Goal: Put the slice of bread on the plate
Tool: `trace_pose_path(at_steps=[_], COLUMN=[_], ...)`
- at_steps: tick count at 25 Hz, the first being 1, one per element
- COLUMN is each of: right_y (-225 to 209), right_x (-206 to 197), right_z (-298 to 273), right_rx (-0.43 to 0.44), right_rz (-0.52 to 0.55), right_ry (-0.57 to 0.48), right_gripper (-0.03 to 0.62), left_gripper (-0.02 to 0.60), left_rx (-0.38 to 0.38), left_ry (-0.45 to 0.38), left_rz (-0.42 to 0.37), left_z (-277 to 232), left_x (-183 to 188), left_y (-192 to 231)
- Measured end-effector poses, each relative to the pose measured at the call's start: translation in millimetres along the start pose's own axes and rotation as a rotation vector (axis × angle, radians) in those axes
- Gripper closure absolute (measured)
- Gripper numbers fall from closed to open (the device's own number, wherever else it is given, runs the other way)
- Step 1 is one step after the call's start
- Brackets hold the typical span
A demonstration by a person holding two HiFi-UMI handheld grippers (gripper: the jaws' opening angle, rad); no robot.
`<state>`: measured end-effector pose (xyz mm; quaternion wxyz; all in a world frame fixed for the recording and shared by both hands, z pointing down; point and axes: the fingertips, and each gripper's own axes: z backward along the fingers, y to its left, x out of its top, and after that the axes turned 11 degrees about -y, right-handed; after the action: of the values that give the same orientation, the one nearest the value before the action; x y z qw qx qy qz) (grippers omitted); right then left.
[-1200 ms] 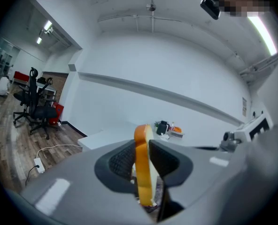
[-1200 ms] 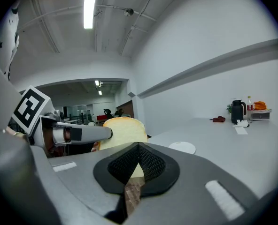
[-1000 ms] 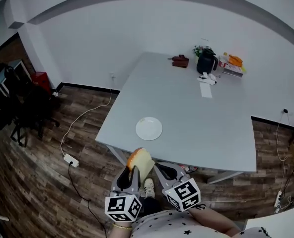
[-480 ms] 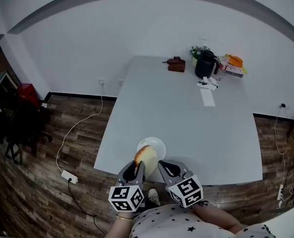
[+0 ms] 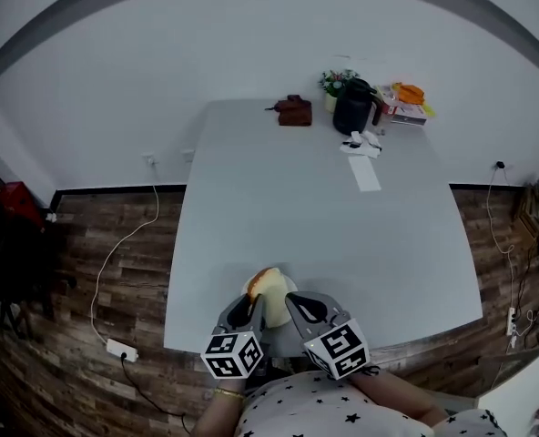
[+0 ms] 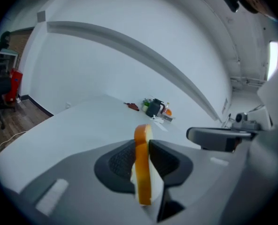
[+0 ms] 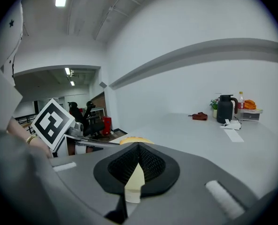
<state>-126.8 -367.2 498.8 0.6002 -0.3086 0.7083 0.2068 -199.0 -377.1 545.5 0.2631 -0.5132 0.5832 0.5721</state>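
Note:
A slice of bread (image 5: 264,280) with an orange-brown crust stands on edge between the jaws of my left gripper (image 5: 254,303), which is shut on it. In the left gripper view the bread (image 6: 142,170) fills the gap between the black pads. The slice hangs over the white plate (image 5: 288,286), which lies near the table's front edge and is mostly hidden beneath it. My right gripper (image 5: 299,304) sits just right of the left one, jaws shut with nothing held (image 7: 138,162). From the right gripper view the bread's crust (image 7: 134,140) shows just beyond the pads.
The pale grey table (image 5: 324,217) carries a black jug (image 5: 351,107), a brown object (image 5: 294,112), a small plant, orange items and a paper strip (image 5: 365,173) at its far end. A cable and power strip (image 5: 119,349) lie on the wooden floor at the left.
Both grippers have come forward from over the floor to over the table's near edge. The bread, still held in the left gripper, now hangs above the plate.

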Motion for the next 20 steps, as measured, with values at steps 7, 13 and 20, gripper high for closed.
trace_pose_path(at_steps=[7, 13, 20], right_y=[-8, -8, -7], right_x=[-4, -5, -6], right_z=[-12, -25, -33], right_rx=[-0.001, 0.031, 0.071], right_rz=[-0.016, -0.006, 0.002], right_ry=[0.021, 0.022, 0.023], right_gripper=[0.595, 0.595, 0.595], left_gripper=[0.468, 0.453, 0.453], left_rx=[0.083, 0.211, 0.272], left_ry=[0.048, 0.077, 0.083], left_rz=[-0.072, -0.128, -0.174], left_z=[-12, -18, -22], left_x=[-11, -22, -18], left_y=[25, 52, 61])
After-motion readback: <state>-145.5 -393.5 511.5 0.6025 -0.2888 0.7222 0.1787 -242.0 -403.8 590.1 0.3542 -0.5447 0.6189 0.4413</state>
